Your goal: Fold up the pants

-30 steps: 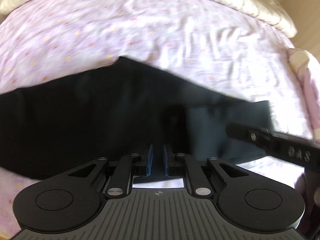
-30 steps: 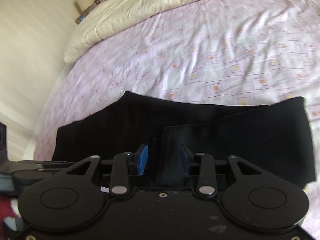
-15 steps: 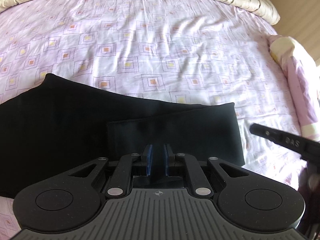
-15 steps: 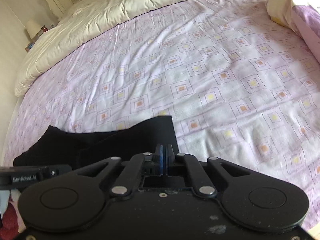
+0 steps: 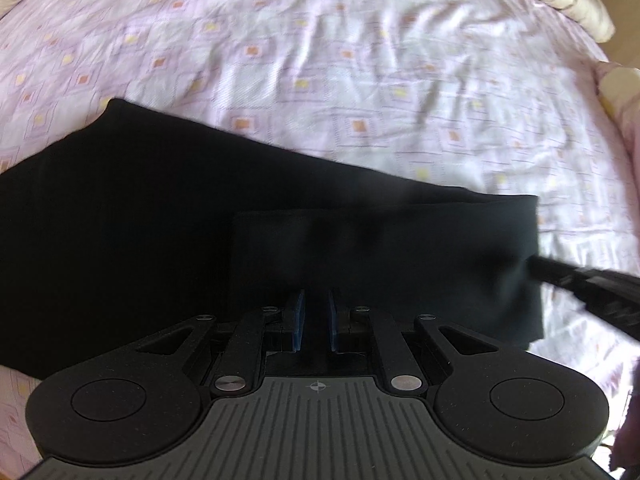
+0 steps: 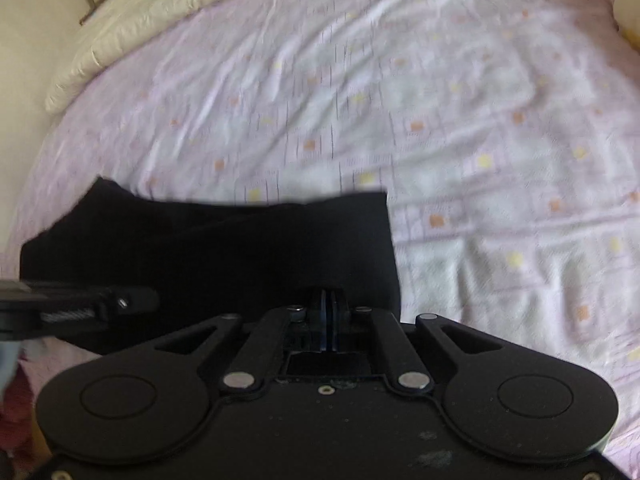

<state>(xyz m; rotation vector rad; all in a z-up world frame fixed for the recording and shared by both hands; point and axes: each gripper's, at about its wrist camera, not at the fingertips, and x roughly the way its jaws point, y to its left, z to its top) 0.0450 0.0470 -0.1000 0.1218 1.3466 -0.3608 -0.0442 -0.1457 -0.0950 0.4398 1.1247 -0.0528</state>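
Now the right gripper (image 6: 327, 312) has its fingers pinched together at the near hem of the black pants (image 6: 224, 256), where a second ago they gaped; cloth between them cannot be made out. The left gripper (image 5: 316, 320) stays narrowly parted with dark cloth between its fingers, apparently clamped on it; the pants lie folded along the bed's (image 5: 360, 60) near edge.

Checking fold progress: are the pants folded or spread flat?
Partly folded: the black pants lie on the bedsheet with one end doubled over as a top layer.

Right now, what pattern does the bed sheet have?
The bed sheet is pale pink with small orange and yellow squares; the right wrist view shows it best.
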